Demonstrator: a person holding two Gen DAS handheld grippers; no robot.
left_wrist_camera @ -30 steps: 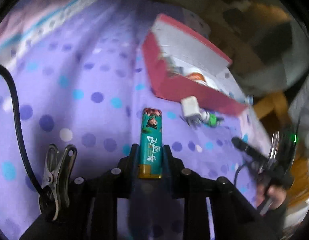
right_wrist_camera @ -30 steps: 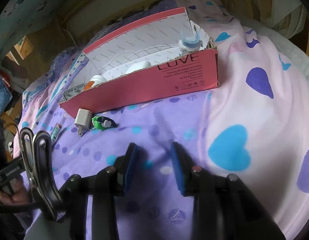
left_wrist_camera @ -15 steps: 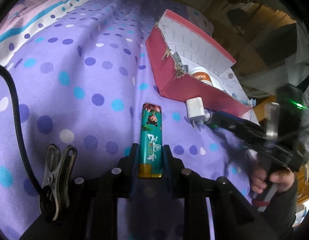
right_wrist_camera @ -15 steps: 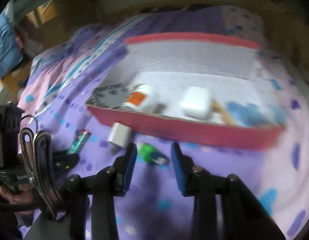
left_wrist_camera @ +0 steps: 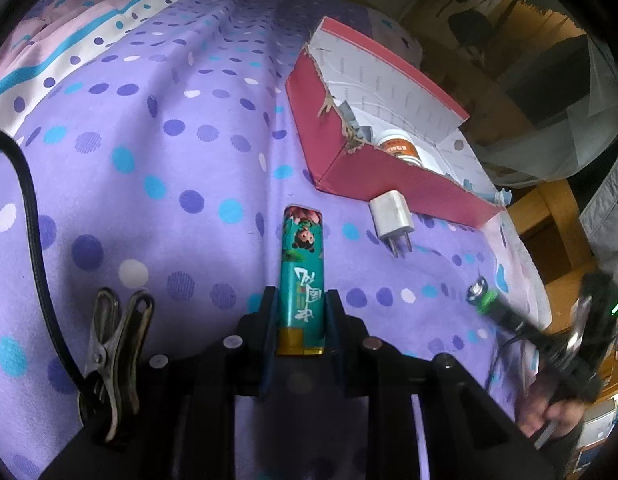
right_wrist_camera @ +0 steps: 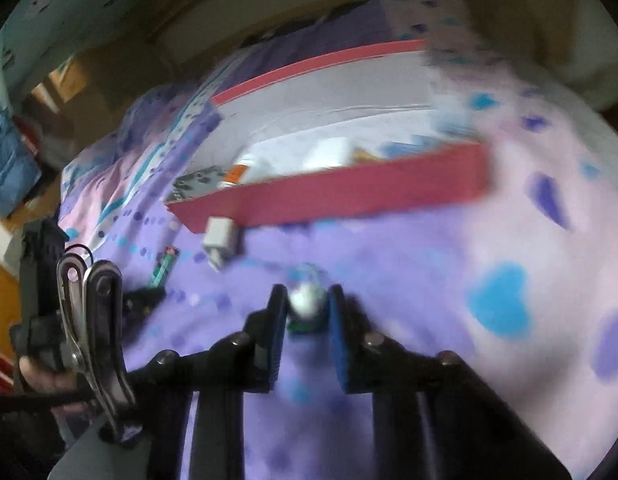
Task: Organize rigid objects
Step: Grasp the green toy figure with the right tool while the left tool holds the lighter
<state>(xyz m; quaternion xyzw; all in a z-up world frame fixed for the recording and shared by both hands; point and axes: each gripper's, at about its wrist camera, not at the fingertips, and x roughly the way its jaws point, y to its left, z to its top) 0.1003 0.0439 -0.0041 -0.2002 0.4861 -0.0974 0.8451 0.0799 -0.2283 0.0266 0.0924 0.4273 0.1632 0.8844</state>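
A teal printed lighter [left_wrist_camera: 303, 276] is clamped by its lower, gold-banded end between the narrow jaws of the left gripper [left_wrist_camera: 301, 320], its far end pointing over the purple dotted bedspread [left_wrist_camera: 149, 152] towards the red cardboard box [left_wrist_camera: 393, 184]. It is judged light, stiff and smooth-sided, so a grip across the flat faces near the middle would be steadier than one at the tip. The jaws of the right gripper [right_wrist_camera: 307, 308] are closing on a small green-and-white object [right_wrist_camera: 305, 304], seemingly seated between the pads; it is too blurred to be named, and is probably light and hard. A white plug adapter [left_wrist_camera: 391, 220] lies on the bedspread just beside the box's front wall. Inside the box, an orange-labelled white bottle [left_wrist_camera: 399, 148] is partly hidden by the wall, and other contents cannot be made out. The right-wrist view is smeared throughout.
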